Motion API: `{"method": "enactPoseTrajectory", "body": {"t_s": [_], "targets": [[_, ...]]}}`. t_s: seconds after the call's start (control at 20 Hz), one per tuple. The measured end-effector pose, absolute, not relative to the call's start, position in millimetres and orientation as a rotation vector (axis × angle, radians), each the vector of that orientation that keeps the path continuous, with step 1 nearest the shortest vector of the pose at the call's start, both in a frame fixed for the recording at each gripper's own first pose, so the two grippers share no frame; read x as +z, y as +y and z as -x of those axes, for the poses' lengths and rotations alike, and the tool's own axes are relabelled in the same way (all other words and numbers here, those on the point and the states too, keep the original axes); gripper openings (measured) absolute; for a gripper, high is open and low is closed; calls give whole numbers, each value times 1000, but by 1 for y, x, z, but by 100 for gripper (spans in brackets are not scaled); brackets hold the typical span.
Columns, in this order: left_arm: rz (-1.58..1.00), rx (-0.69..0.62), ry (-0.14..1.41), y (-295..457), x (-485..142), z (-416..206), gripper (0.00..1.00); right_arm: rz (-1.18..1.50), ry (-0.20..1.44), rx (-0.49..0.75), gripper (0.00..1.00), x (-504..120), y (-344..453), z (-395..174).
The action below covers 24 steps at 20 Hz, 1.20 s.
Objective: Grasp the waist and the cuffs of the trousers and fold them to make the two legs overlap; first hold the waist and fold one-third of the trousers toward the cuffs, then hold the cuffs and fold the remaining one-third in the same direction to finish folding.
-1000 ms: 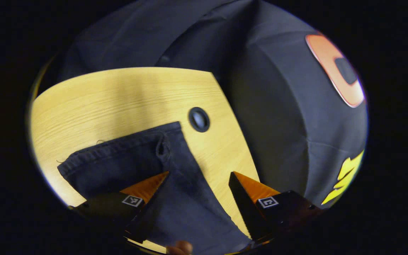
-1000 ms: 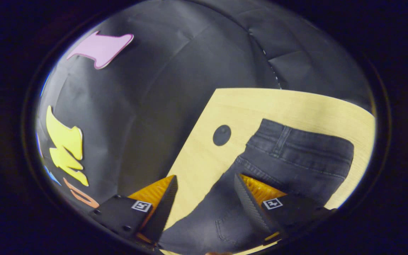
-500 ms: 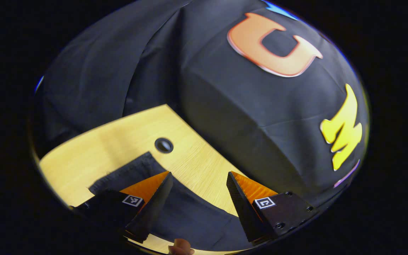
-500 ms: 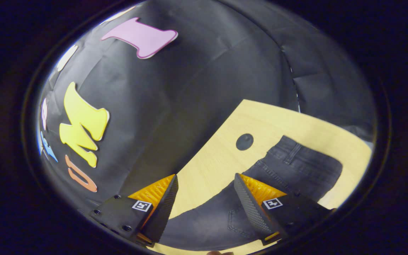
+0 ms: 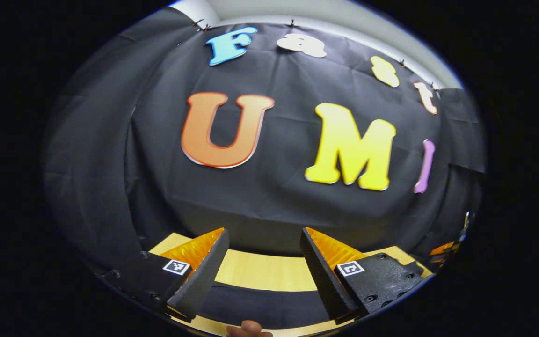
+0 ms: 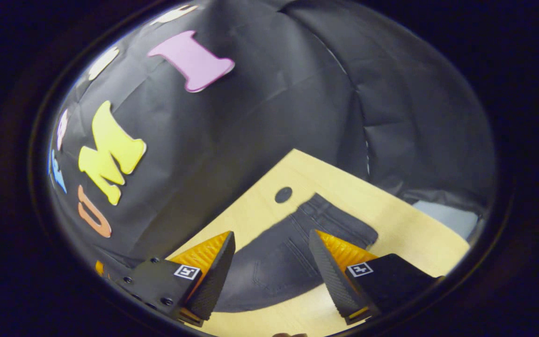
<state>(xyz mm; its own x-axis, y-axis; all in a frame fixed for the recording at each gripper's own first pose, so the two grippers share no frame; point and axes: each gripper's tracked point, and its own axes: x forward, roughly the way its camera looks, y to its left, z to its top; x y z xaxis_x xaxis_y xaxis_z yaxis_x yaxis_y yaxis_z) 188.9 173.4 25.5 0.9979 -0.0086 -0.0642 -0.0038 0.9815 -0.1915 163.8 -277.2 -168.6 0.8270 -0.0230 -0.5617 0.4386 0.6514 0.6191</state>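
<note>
— Count of things?
— One pair of trousers (image 6: 279, 262), one table (image 6: 405, 234), one round dark cap (image 6: 283, 194) set in the tabletop, two hand-held grippers. Also a fingertip (image 5: 248, 329) at the bottom edge of the left gripper view.

— State of the left hand-held gripper (image 5: 262, 238)?
— Released, jaws wide apart, nothing between them. Raised off the table and pointed at the booth's dark cloth wall (image 5: 110, 164).

— And the right hand-held gripper (image 6: 272, 241)?
— Also released, jaws spread, gripping nothing. Held above the trousers, apart from the cloth.

— Whereabouts of the trousers?
— Flat on the table. In the right gripper view, waist end toward the far side, just beside the round cap, with the cap off the waistband's left corner. In the left gripper view, seen as a dark band (image 5: 265, 304) across the pale wood low between the fingers.

— Look of them?
— Dark grey-black denim. Waistband with a belt loop, seams and a back pocket outline visible. Lying smooth, no big wrinkles. Cannot tell how many layers are stacked
</note>
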Motion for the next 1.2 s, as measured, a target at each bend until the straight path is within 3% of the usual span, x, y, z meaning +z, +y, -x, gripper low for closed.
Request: {"method": "enactPoseTrajectory", "body": {"t_s": [0.3, 0.6, 1.2], "targets": [[105, -32, 66, 130, 27, -122, 100, -1121, 614, -364, 98, -226, -281, -128], [169, -17, 113, 118, 12, -86, 100, -1208, 641, -377, 98, -245, -270, -120], [209, 62, 144, 148, 14, -73, 98, -1346, 603, -400, 95, -265, -251, -162]]}}
